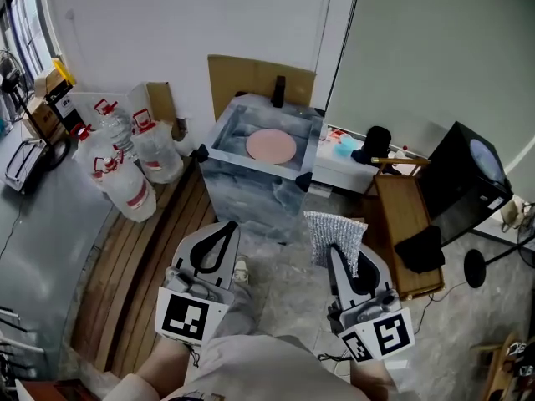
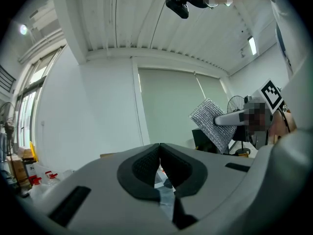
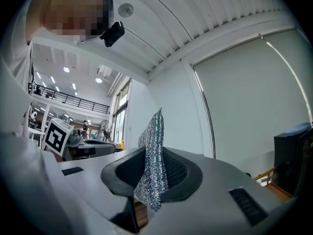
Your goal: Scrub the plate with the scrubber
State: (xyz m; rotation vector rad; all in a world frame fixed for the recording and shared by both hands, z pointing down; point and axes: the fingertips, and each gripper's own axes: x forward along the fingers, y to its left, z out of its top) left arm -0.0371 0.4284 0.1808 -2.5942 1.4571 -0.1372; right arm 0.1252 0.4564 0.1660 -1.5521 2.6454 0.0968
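Head view: plate (image 1: 270,146) lay flat inside sink (image 1: 251,192). Right gripper (image 1: 333,253) pinched scrubber (image 1: 335,234), just in front of sink, apart from plate. Left gripper (image 1: 226,226), also before sink, jaws pressed together, empty.

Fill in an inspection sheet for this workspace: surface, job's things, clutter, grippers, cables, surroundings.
Surface: marbled basin stands ahead of both grippers.
Job's things: pink plate lies flat inside the basin; silver mesh scrubber is held up, well short of the plate.
Clutter: water jugs left of the basin; cardboard behind it; wooden bench to its right.
Grippers: left gripper jaws shut, nothing between them; right gripper jaws shut on the scrubber.
Cables: thin cable on the grey counter at far left.
Surroundings: white wall behind, black screen at right.
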